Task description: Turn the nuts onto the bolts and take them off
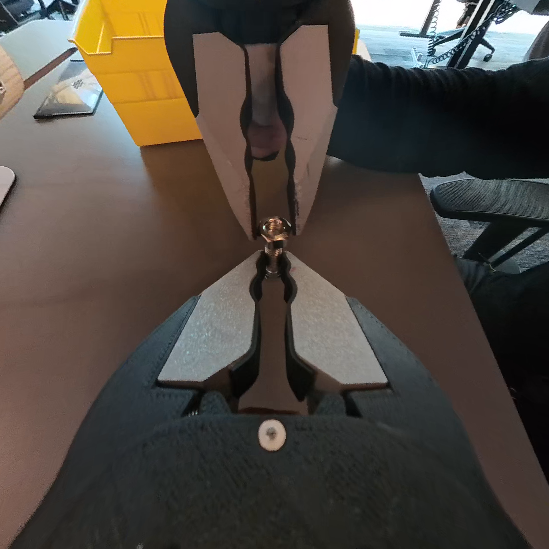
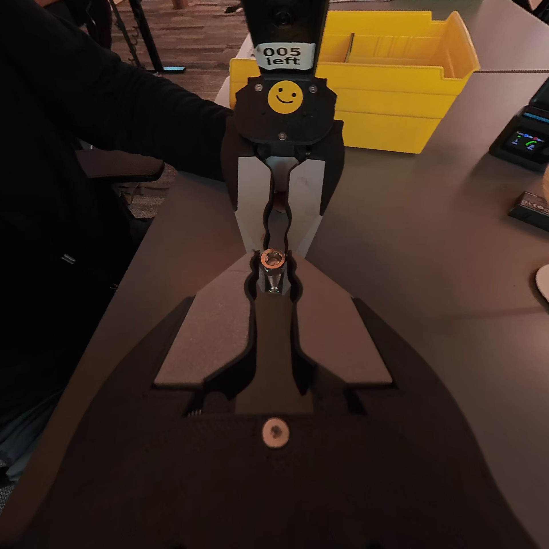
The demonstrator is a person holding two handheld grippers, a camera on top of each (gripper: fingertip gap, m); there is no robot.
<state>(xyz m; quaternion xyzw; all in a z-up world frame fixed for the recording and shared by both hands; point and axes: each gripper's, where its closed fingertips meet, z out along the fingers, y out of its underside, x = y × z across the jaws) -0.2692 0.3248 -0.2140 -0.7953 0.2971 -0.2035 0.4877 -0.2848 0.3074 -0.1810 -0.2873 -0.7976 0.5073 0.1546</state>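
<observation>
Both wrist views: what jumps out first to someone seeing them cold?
Two grippers meet tip to tip above the brown table: the left gripper clamps the bolt by its threaded shank, while the right gripper has its jaws closed on the nut at the bolt's end. Behind them stands a bright yellow bin, the loudest colour in view.

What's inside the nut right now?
The nut shows an open threaded bore. The bolt meets it from below; how far it reaches inside is hidden.
</observation>
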